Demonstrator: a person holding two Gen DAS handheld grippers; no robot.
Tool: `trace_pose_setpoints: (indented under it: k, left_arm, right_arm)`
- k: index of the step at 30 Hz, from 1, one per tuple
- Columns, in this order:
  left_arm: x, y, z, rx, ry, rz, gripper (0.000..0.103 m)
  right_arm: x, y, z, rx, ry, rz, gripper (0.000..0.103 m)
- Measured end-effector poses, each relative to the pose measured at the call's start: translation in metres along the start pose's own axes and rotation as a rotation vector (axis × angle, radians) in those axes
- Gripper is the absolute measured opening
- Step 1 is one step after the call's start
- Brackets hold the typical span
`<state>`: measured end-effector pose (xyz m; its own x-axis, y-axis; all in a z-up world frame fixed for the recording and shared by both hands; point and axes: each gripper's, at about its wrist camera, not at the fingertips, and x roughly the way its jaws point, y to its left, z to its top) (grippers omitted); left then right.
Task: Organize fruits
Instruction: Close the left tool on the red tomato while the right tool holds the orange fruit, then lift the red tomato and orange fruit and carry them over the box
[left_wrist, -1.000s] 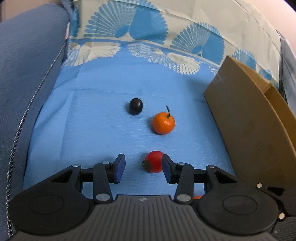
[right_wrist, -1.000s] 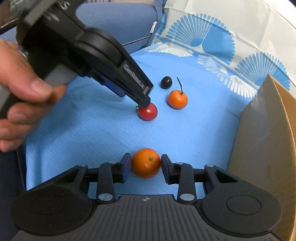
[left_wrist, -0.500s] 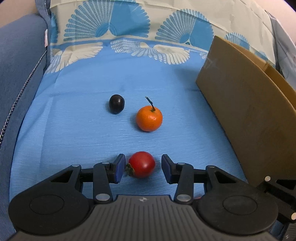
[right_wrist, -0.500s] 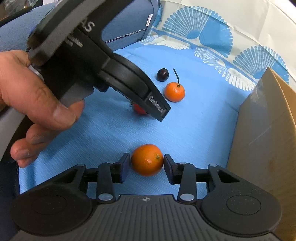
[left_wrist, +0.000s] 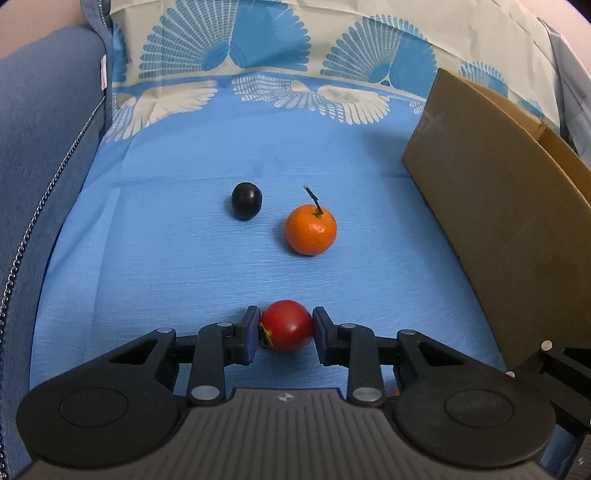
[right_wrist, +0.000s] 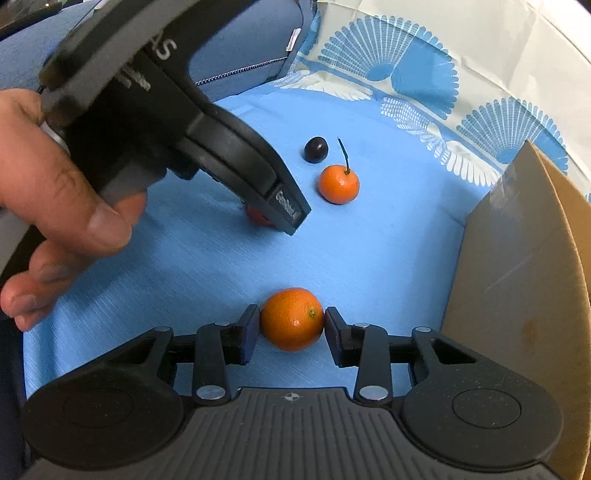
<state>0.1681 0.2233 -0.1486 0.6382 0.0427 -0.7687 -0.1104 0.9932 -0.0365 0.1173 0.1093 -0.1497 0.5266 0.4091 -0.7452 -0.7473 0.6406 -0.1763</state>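
Observation:
My left gripper (left_wrist: 285, 334) is shut on a red tomato (left_wrist: 286, 325), both pads touching it, low over the blue cloth. My right gripper (right_wrist: 291, 325) is shut on an orange mandarin (right_wrist: 292, 318), pads against both sides. Farther out lie a stemmed mandarin (left_wrist: 311, 229) and a dark plum (left_wrist: 246, 201); both also show in the right wrist view, the stemmed mandarin (right_wrist: 339, 183) and the plum (right_wrist: 316, 148). The left gripper's body (right_wrist: 207, 136) and the hand fill the right view's left side and hide most of the tomato (right_wrist: 256, 216).
A brown cardboard box (left_wrist: 506, 218) stands at the right; its wall also shows in the right wrist view (right_wrist: 517, 295). A blue cushion (left_wrist: 40, 155) borders the left. A patterned cloth (left_wrist: 258, 55) rises at the back.
My left gripper has moved forward around the tomato and closed on it. My right gripper's pads have closed in on the mandarin.

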Motion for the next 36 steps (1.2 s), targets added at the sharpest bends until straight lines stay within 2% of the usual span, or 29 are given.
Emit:
trace_pose_setpoints:
  k: [6, 11, 19, 27, 36]
  left_arm:
    - [0.001, -0.002, -0.001, 0.009, -0.005, 0.007, 0.034]
    - [-0.008, -0.004, -0.001, 0.007, -0.045, 0.007, 0.033]
    - [-0.050, -0.011, -0.003, 0.023, -0.180, 0.007, 0.033]
    - [-0.102, -0.016, -0.009, -0.050, -0.280, -0.026, 0.033]
    - [-0.155, -0.035, -0.009, -0.040, -0.385, -0.074, 0.033]
  right_arm:
    - [0.002, 0.001, -0.002, -0.003, -0.001, -0.001, 0.040]
    - [-0.003, 0.003, -0.003, -0.012, -0.026, -0.009, 0.039]
    - [-0.037, -0.005, -0.003, 0.027, -0.150, -0.043, 0.039]
    - [-0.089, -0.015, -0.013, 0.088, -0.297, -0.070, 0.039]
    - [-0.136, -0.045, -0.027, 0.179, -0.393, -0.082, 0.039]
